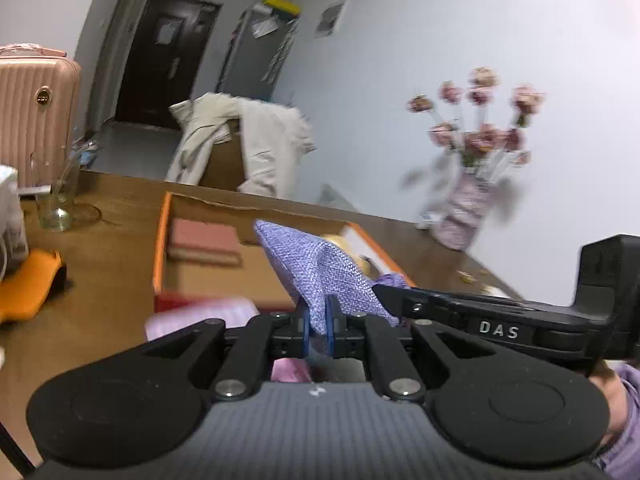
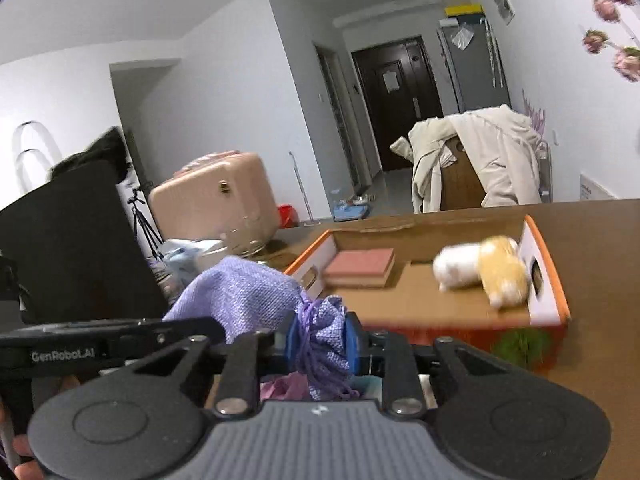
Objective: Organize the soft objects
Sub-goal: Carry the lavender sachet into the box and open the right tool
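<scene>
A: Nearest the lens, the left gripper (image 1: 319,330) has its jaws clamped on a corner of the purple pouch (image 1: 320,272).

B: And the right gripper (image 2: 320,346) pinches its gathered drawstring end, pouch (image 2: 244,292) raised above the tabletop (image 1: 100,280).

A: Beyond it, the cardboard box (image 2: 550,280) holds a plush toy (image 2: 480,270) and a pink folded cloth (image 2: 360,266).

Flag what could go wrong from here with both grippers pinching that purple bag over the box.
1. The left gripper pinches only a thin edge of the purple drawstring bag; it may slip out.
2. The right gripper clamps the gathered neck and cords; pulling the grippers apart could cinch or snag it.
3. The cardboard box already holds a plush toy and a pink folded cloth; dropped carelessly, the bag could land on them.
</scene>
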Available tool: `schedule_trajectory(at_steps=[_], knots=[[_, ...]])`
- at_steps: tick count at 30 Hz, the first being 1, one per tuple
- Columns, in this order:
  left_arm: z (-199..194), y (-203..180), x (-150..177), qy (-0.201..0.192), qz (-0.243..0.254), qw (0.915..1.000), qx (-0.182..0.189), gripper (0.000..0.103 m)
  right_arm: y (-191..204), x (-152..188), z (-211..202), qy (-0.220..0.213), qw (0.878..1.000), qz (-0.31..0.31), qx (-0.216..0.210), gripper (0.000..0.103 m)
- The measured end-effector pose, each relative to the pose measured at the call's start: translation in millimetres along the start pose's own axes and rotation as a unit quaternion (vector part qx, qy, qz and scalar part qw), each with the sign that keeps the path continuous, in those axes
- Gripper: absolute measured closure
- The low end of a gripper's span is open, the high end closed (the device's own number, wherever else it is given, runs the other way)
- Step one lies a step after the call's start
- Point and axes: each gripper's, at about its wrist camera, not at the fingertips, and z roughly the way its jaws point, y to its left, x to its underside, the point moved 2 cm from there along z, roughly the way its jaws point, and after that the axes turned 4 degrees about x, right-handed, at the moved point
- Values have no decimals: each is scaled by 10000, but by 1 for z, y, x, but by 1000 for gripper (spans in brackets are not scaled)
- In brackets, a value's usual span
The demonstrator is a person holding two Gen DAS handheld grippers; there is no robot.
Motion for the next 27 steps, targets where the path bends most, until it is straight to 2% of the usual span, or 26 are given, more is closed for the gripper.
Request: schedule_trajectory(at_steps=[2,5,9,12,13,15,19,22,27], knots=[[33,17,-23,164,-105,9996,-180,95,-9,-18,38,212,9997,18,77,80],[75,40,-42,491,-264,9970,-529,95,-19,-32,88,568,9981,163,152,80],[109,65,-43,751,-233,9919,-998,93,-20,-27,143,1065,9939,157,234,80],[112,75,-36,783,-110,9895,-1210,91,-13,-17,170,1403,9897,8,294,79],[112,77,-34,801,-59,9891,-1235,90,-10,-14,174,1463,9887,-79,308,79],[107,77,-32,770,50,9893,-1242,73,-4,-7,179,1575,9868,-230,288,75],[89,70,-29,491,278,9890,-1368,68,1,-2,175,1606,9860,-356,264,69],[77,61,-30,388,418,9887,-1388,60,1,-6,165,1450,9881,-392,333,57],[56,50,-29,220,490,9884,-1422,53,-3,-17,136,1114,9925,-387,305,52]])
